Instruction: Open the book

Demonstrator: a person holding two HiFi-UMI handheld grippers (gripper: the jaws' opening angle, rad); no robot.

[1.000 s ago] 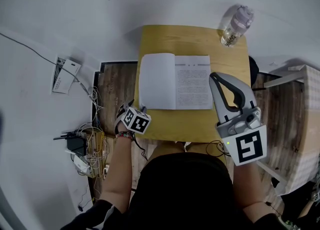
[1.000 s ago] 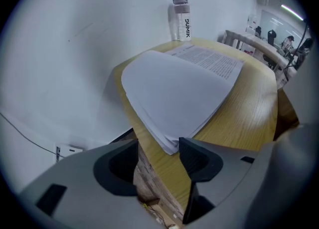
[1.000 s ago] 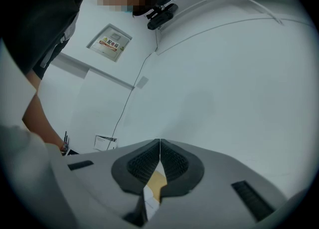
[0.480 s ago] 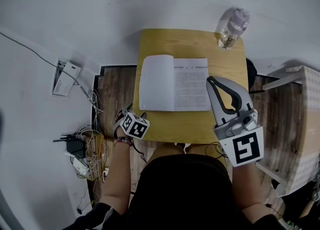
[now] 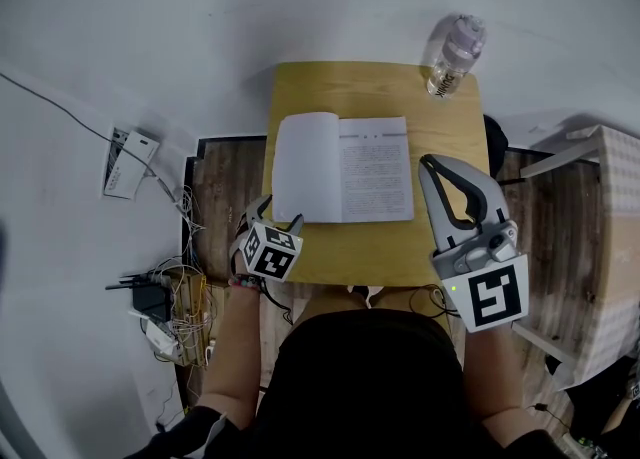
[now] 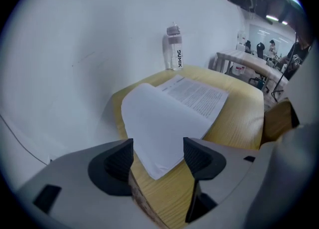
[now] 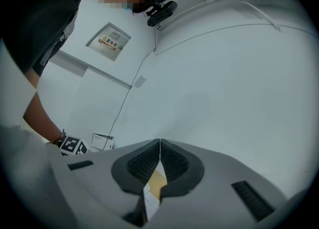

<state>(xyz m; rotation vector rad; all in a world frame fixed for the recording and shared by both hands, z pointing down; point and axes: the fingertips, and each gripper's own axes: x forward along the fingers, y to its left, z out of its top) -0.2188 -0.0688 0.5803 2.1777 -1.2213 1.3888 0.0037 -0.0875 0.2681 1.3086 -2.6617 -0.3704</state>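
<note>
The book (image 5: 340, 167) lies open on the small yellow table (image 5: 370, 87), with a blank left page and a printed right page. My left gripper (image 5: 280, 213) hovers at the table's near left corner, just short of the book. In the left gripper view its jaws (image 6: 158, 153) stand wide apart and have just been opening. The blank page's corner (image 6: 159, 138) shows beyond the gap, and no pad touches it. My right gripper (image 5: 428, 161) is held above the table's right side, beside the printed page. Its pads (image 7: 159, 160) meet with nothing between them.
A clear water bottle (image 5: 452, 55) stands at the table's far right corner. To the left, the floor holds a tangle of cables and plugs (image 5: 165, 297) and a white leaflet (image 5: 128, 155). A pale wooden bench (image 5: 610, 247) stands to the right.
My left gripper has drawn back a little from the book's near left corner and risen. The book stays open and flat. The right gripper has kept its place.
</note>
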